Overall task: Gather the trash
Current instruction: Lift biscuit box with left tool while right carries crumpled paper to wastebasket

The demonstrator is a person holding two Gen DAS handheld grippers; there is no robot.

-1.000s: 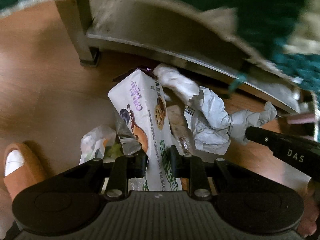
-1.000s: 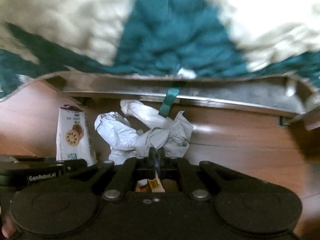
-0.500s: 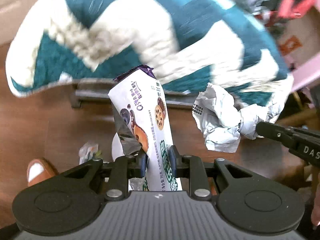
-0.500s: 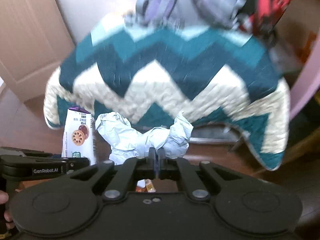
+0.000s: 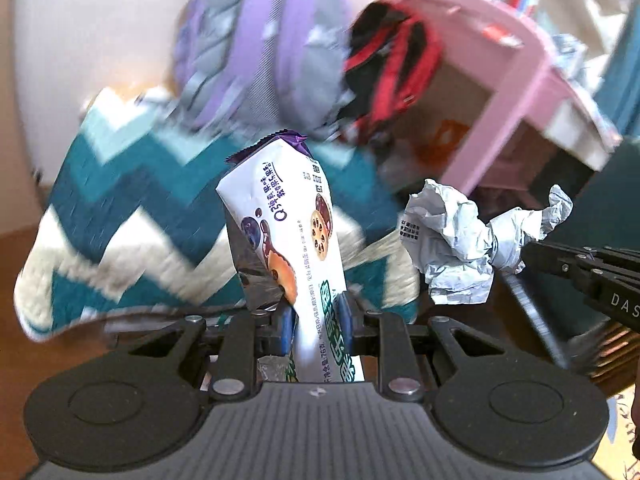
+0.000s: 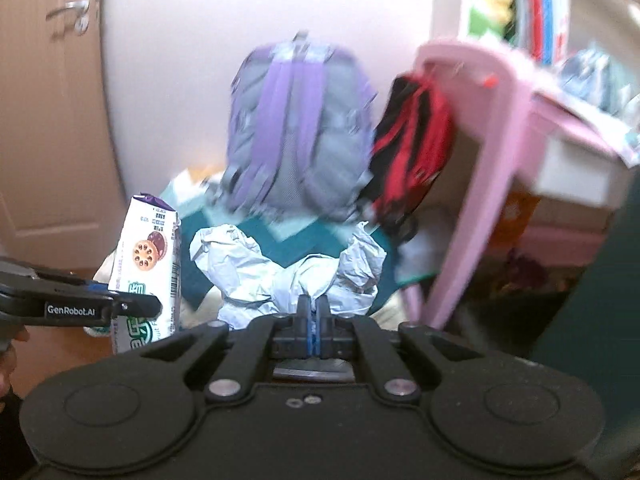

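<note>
Both claws lifted off the floor since a second ago. Left claw (image 5: 314, 322) clamps the cookie wrapper (image 5: 288, 232); right claw (image 6: 311, 309), nearly shut, pinches the crumpled paper (image 6: 280, 276) ahead of its tips. Two pieces picked up, neither binned yet; no bin in sight.

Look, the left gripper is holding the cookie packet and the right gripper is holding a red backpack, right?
Not quite. The left gripper does hold the cookie packet, but the right gripper is shut on a crumpled paper, not a red backpack. The right wrist view shows this; the red backpack hangs farther back by the pink desk.
</note>
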